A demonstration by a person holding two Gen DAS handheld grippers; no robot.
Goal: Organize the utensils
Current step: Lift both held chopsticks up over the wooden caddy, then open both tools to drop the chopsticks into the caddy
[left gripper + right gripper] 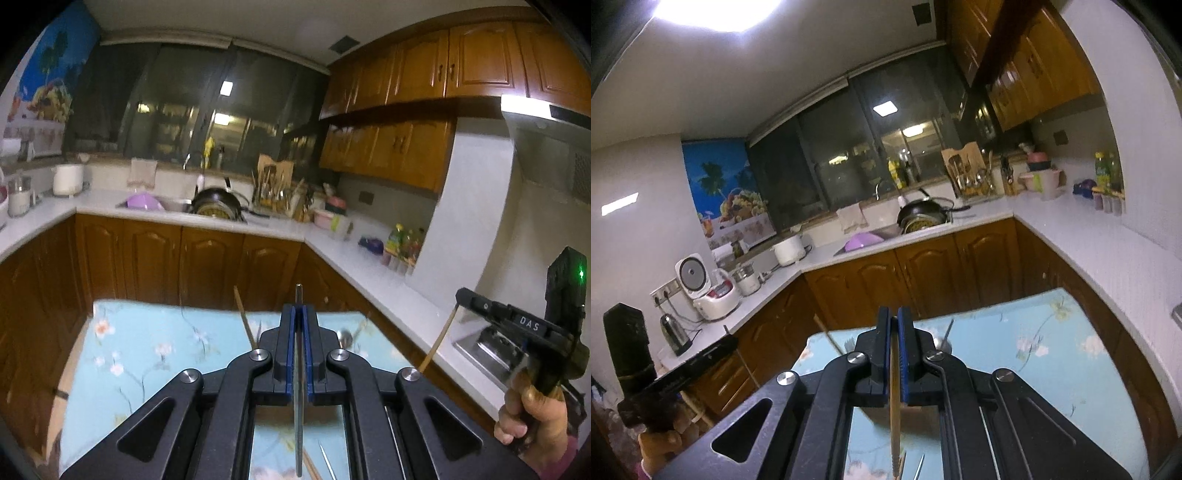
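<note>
Left wrist view: left gripper (299, 314) clamped on a metal chopstick (298, 387), held above the floral-clothed bench (147, 350).
Beside it: right gripper (460, 295) pinching a wooden chopstick (439, 339).
Right wrist view: right gripper (894, 317) closed tight around the wooden chopstick (894, 398), over the bench (1052, 350).

Metal utensil (299, 387) ends hidden, wooden chopstick (894, 402) tip cropped

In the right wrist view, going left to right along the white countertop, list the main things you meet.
Steel kettle → open white rice cooker → white pot → purple basin → black wok → utensil rack → pink containers → oil bottles.
</note>
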